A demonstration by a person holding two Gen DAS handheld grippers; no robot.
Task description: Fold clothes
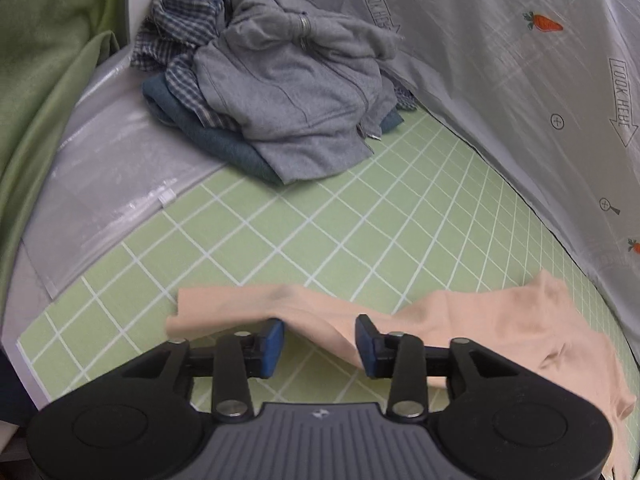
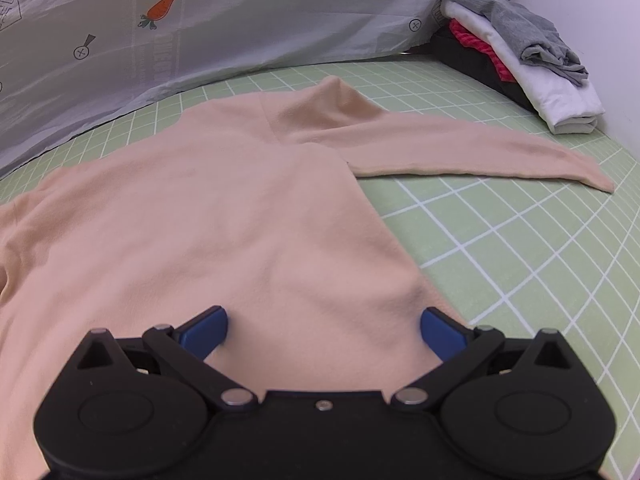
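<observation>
- Peach knit: a long-sleeved sweater (image 2: 208, 200) lies spread front-down or front-up (cannot tell which) on the green grid mat (image 2: 520, 240) covering the table, one sleeve (image 2: 460, 152) stretched toward 2 o'clock in the right wrist view.
- The right gripper (image 2: 324, 328) hovers over the hem area, jaws wide apart, nothing pinched.
- The left gripper (image 1: 320, 340) sits above the other sleeve (image 1: 240, 308), jaws partly apart; cloth lies between them, but the pads do not press it.
- Judged step: laying the sweater flat is done; folding the sleeves inward comes next.
- The next move calls for closing on a cuff or sleeve edge and carrying it across the body.
- An unfolded pile (image 1: 280, 92) waits at 12 o'clock in the left view; a folded stack (image 2: 520, 60) sits at 1 o'clock in the right.
</observation>
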